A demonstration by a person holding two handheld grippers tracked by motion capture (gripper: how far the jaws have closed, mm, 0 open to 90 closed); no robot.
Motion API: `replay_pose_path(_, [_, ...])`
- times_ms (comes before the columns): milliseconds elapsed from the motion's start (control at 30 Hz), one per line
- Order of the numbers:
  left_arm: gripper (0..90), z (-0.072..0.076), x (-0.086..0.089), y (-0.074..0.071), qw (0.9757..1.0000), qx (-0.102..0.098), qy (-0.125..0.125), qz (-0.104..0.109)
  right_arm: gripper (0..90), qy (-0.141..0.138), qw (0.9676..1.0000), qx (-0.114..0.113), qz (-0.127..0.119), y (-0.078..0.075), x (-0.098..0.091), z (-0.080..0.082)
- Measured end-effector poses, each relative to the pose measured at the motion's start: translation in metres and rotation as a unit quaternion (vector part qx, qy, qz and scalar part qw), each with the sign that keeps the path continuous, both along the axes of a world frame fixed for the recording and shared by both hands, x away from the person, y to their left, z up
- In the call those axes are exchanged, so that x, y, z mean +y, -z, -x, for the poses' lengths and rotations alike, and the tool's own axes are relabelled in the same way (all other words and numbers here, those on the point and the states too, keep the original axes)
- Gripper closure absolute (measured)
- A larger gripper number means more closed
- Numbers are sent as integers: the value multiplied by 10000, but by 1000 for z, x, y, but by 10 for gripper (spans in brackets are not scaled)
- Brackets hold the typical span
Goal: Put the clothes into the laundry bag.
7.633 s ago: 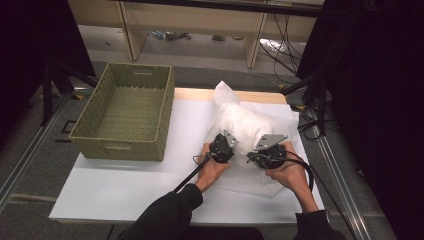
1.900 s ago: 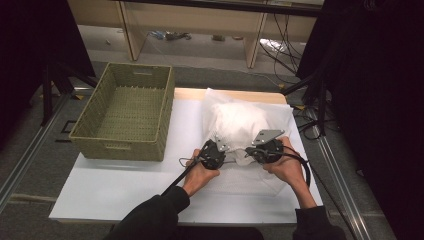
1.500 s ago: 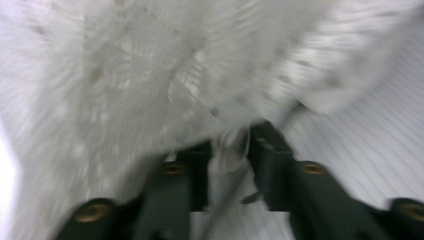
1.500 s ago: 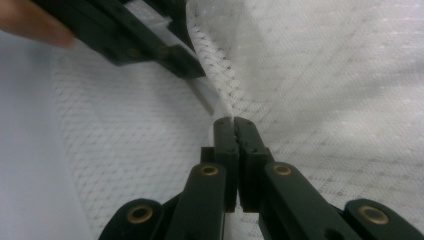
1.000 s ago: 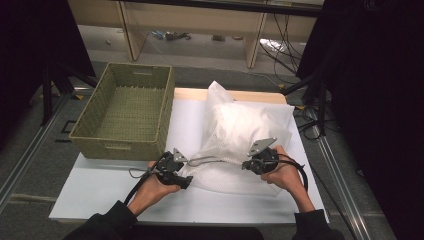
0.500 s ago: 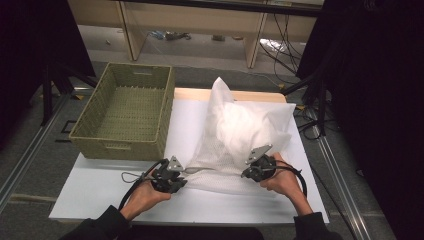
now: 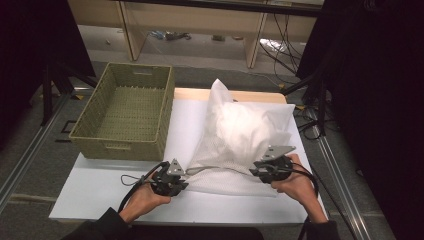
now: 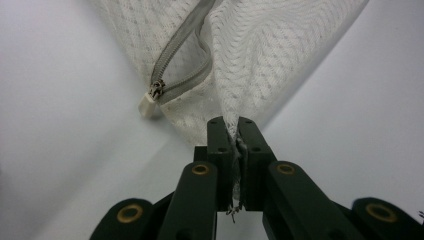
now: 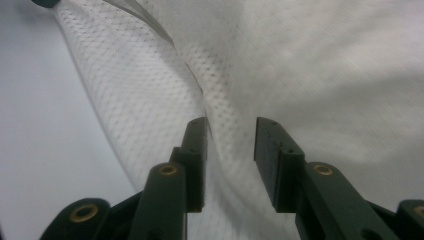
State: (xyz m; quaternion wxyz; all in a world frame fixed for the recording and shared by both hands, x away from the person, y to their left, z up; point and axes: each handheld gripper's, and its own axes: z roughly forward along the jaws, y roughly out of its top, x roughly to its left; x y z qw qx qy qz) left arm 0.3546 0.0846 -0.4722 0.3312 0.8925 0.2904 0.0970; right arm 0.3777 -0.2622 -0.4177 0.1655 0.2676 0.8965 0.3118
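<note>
left claw (image 8: pixel 231 131): clamped on the mesh bag (image 7: pixel 239 142) corner beside the zipper pull (image 8: pixel 148 104)
right claw (image 9: pixel 230 131): just opened, mesh lying slack between
bag axis: run away toward the basket (image 7: pixel 126 111) side, on the counter (image 7: pixel 95 187)

I see a white mesh bag (image 7: pixel 240 137) lying on the white tabletop (image 7: pixel 100 187). My left claw (image 7: pixel 181 175) is at the bag's near left corner, by its grey zipper (image 7: pixel 205 169). My right claw (image 7: pixel 262 167) is at the bag's near right edge, and its jaws have just been opening. A green woven basket (image 7: pixel 127 112) stands to the left of the bag, near it.
</note>
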Motion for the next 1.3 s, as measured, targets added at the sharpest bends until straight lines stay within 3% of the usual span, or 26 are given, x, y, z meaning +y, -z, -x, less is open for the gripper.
replay_pose_path(33, [857, 0, 0, 0, 10000, 0, 0, 0, 670, 0, 10000, 0, 0, 0, 0, 0])
replay_pose_path(67, [858, 1, 0, 0, 10000, -4, 36, 7, 646, 217, 9998, -36, 32, -5, -16, 13])
replay_pose_path(167, [860, 4, -2, -2, 10000, 6, 35, 37, 619, 526, 9983, 134, 194, 2, -34, 26])
replay_pose_path(267, [860, 7, -4, -4, 9999, -16, 96, 47, 572, 870, 9946, 515, 233, 13, -47, 32])
replay_pose_path(300, [860, 7, -4, -4, 9999, -68, 135, 58, 563, 950, 9942, 463, 198, 18, -47, 32])
replay_pose_path(333, [861, 8, -4, -4, 9999, -50, 158, 43, 558, 844, 9950, 463, 248, 22, -48, 29])
replay_pose_path(367, [862, 8, -4, -4, 9999, 14, 129, 58, 547, 967, 9938, 503, 208, 26, -46, 29])
replay_pose_path(400, [863, 8, -4, -4, 9999, 8, 143, 47, 535, 803, 9954, 442, 279, 30, -45, 25])
replay_pose_path(433, [863, 8, -4, -3, 9999, 5, 163, 51, 527, 924, 9938, 548, 273, 33, -42, 25])
replay_pose_path(500, [863, 9, -4, -3, 9998, 18, 174, 24, 510, 1000, 9937, 425, 268, 39, -39, 19])
replay_pose_path(600, [863, 9, -5, -1, 9998, -13, 181, 4, 521, 1094, 9926, 456, 247, 46, -36, 6])
replay_pose_path(667, [863, 9, -5, -1, 9996, -5, 263, -69, 580, 1057, 9925, 520, 321, 52, -34, -1])
replay_pose_path(733, [863, 9, -5, 0, 9998, 35, 206, -52, 750, 982, 9934, 569, 174, 53, -36, -4])
replay_pose_path(767, [863, 9, -5, 0, 9998, 41, 182, -22, 828, 1066, 9922, 621, 201, 52, -37, -4])
replay_pose_path(867, [863, 8, -4, -1, 9997, -2, 225, -55, 894, 845, 9940, 591, 371, 46, -46, -2])
replay_pose_path(933, [863, 9, -4, -1, 9998, -5, 178, -56, 896, 936, 9933, 571, 378, 43, -49, 3])
replay_pose_path(1033, [863, 12, -6, -1, 9998, -21, 205, -44, 897, 1047, 9925, 531, 349, 23, -68, 29])
replay_pose_path(1067, [863, 12, -6, 0, 9997, -12, 228, -33, 897, 1189, 9909, 563, 298, 21, -72, 38])
replay_pose_path(1100, [863, 12, -6, 0, 9997, 24, 248, -36, 897, 1108, 9926, 385, 316, 22, -78, 43])
replay_pose_path(1133, [863, 14, -7, 1, 9997, -3, 235, -53, 897, 1156, 9918, 382, 383, 21, -83, 50])
replay_pose_path(1233, [863, 16, -10, 2, 9995, -18, 309, -89, 900, 1267, 9901, 518, 326, 27, -89, 62])
replay_pose_path(1267, [863, 19, -13, 2, 9993, 8, 360, -116, 900, 1387, 9877, 655, 289, 29, -91, 67])
replay_pose_path(1300, [863, 19, -14, 2, 9990, 4, 406, -165, 900, 1268, 9891, 596, 453, 35, -97, 68])
